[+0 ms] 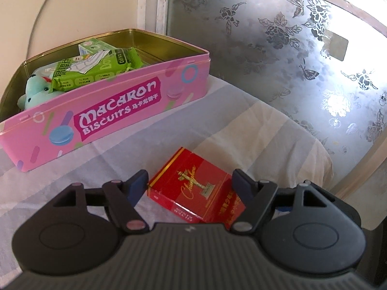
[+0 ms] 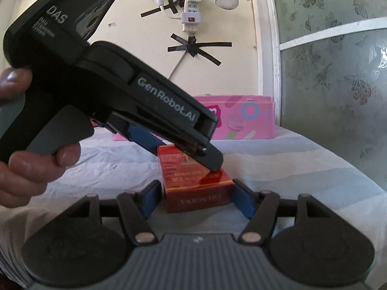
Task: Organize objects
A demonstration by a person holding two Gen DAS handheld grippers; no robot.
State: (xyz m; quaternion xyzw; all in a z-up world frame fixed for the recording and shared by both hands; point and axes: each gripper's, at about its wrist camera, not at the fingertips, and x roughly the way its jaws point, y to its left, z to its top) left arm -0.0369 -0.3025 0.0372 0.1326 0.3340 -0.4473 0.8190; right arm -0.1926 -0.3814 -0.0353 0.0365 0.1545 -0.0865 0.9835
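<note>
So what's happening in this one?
A person is tidying a cloth-covered table with two handheld grippers. Both the left gripper and the right gripper straddle the red box, which lies flat on the cloth. The pink tin behind it already holds green packs and a teal plush.

black left tool (image 2: 169,142) lettered "genrobot.ai" and "das", blue pads (image 1: 137,186), grey ribbed body.

You face a cream wall (image 2: 121,55) with a power strip (image 2: 191,12) taped up in black, its cable hanging down. Beside it, frosted glass (image 1: 278,55) with flower and butterfly patterns glows bright over the pale-clothed worktop (image 1: 169,130).
</note>
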